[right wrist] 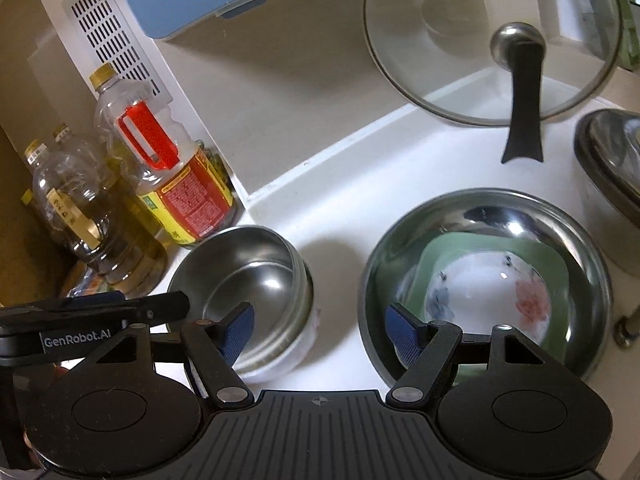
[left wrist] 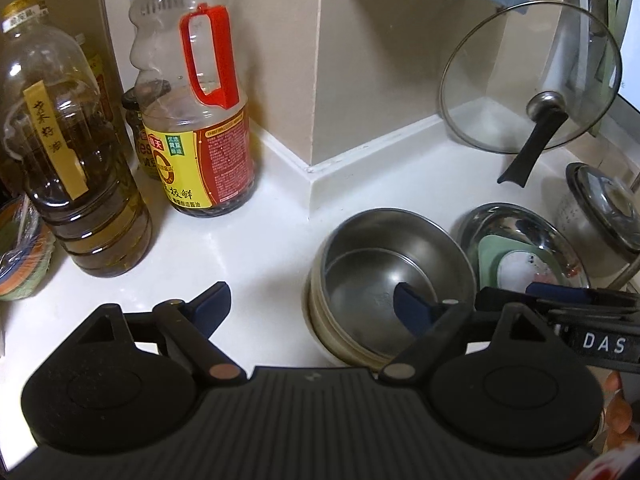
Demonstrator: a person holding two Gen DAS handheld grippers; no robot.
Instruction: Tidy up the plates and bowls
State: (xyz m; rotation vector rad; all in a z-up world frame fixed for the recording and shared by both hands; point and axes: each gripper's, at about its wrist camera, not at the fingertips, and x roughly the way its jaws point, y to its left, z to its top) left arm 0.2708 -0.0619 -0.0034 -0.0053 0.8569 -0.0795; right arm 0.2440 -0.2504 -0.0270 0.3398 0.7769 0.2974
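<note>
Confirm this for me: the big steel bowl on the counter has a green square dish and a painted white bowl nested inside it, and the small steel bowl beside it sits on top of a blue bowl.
Wrong in one respect: the small steel bowl sits on a white bowl, not a blue one, as the right wrist view shows. The big steel bowl does hold the green square dish and painted white bowl.

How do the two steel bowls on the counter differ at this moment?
The small steel bowl is empty inside; the wide steel bowl holds a green square dish with a white painted bowl in it. The small steel bowl is deep with a ridged wall and sits nested in a white bowl; the wide steel bowl is shallow and smooth-walled. Both are shiny steel and upright.
</note>
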